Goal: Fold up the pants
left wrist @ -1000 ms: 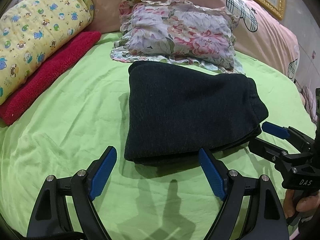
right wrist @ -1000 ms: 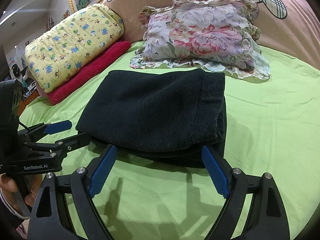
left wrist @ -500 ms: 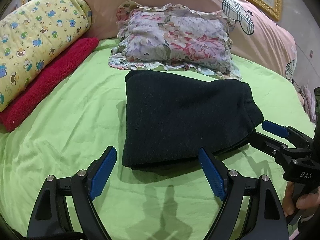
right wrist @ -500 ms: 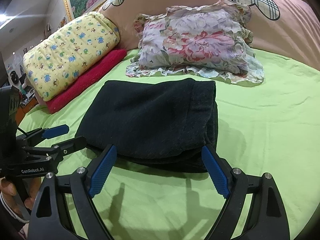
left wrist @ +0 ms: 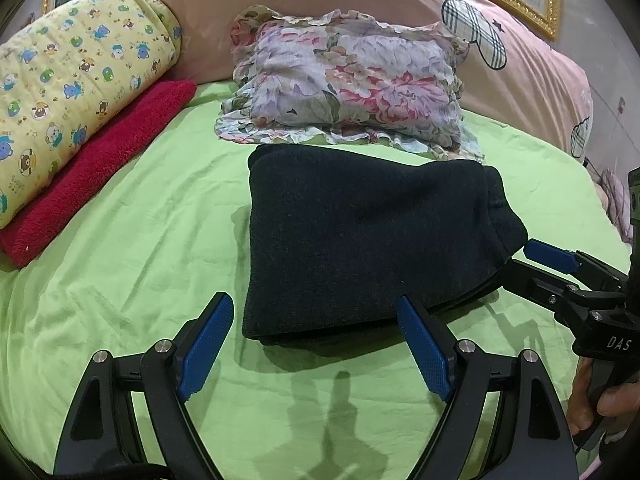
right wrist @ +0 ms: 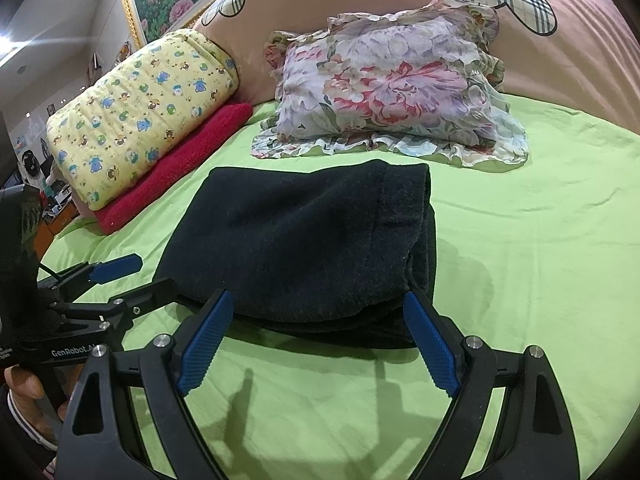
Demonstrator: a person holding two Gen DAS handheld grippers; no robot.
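Note:
The dark pants (left wrist: 360, 236) lie folded into a thick rectangle on the green bed sheet (left wrist: 132, 248); they also show in the right wrist view (right wrist: 304, 240). My left gripper (left wrist: 316, 344) is open and empty, just short of the fold's near edge. My right gripper (right wrist: 316, 340) is open and empty at the near edge of the fold. The right gripper shows in the left wrist view (left wrist: 532, 264) by the fold's right corner. The left gripper shows in the right wrist view (right wrist: 136, 276) by the left corner.
A floral pillow (left wrist: 348, 84) lies just behind the pants. A yellow patterned quilt (left wrist: 76, 84) rests on a red towel (left wrist: 96, 168) at the left. A pink headboard cushion (left wrist: 400, 4) runs along the back. The sheet (right wrist: 540, 264) stretches right of the pants.
Both grippers have drawn back a little from the folded pants and stayed open. The pants have not moved.

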